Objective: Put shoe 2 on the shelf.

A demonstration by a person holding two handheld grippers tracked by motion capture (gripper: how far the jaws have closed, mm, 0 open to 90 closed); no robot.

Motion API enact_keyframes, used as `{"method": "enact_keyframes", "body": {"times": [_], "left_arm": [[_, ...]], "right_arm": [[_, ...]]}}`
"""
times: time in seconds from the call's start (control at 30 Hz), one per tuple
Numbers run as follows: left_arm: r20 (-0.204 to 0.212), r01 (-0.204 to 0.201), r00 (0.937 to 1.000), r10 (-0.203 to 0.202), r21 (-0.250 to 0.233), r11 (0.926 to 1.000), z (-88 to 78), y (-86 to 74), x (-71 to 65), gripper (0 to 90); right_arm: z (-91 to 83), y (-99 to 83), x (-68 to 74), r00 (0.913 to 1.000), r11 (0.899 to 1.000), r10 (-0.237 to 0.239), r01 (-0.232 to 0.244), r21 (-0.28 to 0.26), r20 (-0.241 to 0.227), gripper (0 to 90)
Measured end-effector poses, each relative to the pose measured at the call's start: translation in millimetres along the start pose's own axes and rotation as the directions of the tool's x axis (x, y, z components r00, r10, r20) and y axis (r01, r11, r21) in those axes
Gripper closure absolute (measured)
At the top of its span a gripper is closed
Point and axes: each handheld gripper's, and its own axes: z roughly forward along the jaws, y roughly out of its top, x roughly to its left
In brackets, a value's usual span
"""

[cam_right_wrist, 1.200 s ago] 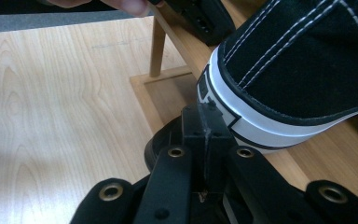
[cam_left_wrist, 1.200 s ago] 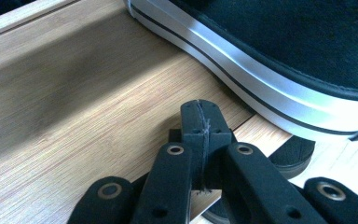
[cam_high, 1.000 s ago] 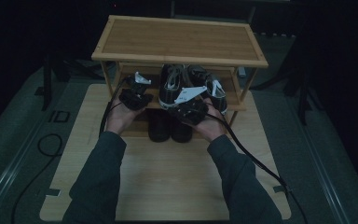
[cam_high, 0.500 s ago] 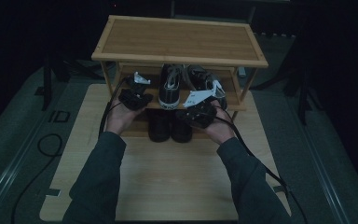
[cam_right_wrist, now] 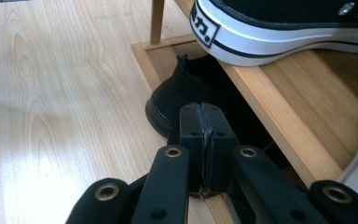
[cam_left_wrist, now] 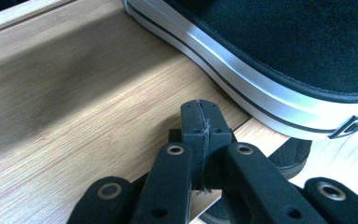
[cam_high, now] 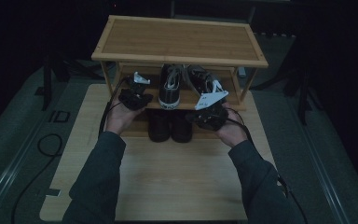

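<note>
High view showed both tools, left and right, jaws pressed together and empty, held before the shoe rack, likely poised to reach the sneakers just ahead.

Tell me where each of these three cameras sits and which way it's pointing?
High view: above the person's side, looking forward and down on the wooden shoe rack; both forearms, left gripper and right gripper show.
Left gripper view: rides the left gripper, looking along its shut jaws at the middle shelf and a black sneaker.
Right gripper view: rides the right gripper, jaws shut, facing a black shoe under the shelf.
Shared: all show the rack's shoes.
</note>
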Motion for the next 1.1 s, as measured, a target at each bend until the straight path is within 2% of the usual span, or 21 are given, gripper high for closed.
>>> {"method": "enact_keyframes", "body": {"times": [0.53,0.67,0.7,0.83,1.1], "left_arm": [[0.004,0.002,1.0000,-0.002,-0.002,1.0000,0.0,-0.4,0.5,90.0],[0.004,0.001,1.0000,-0.001,-0.002,1.0000,0.0,-0.3,0.6,90.0],[0.005,0.002,1.0000,-0.002,-0.002,1.0000,0.0,-0.3,0.7,90.0],[0.004,0.002,1.0000,-0.002,-0.002,1.0000,0.0,-0.3,0.6,90.0],[0.006,0.004,1.0000,-0.004,-0.004,1.0000,0.0,-0.6,1.0,90.0]], "right_arm": [[-11.5,-8.4,-4.6,0.9999,1.000,0.009,-0.009,0.007,0.011,85.4],[-16.4,-9.4,-4.2,1.0000,1.000,0.004,-0.004,0.015,0.009,87.1],[-19.9,-10.7,-5.0,0.9996,1.000,0.000,-0.001,0.010,0.028,89.9],[-25.7,-15.0,-10.3,0.9989,1.000,0.016,-0.016,0.014,0.045,90.0],[-34.5,-21.8,-12.8,0.9989,0.999,0.012,-0.013,0.031,0.044,90.0]]}}
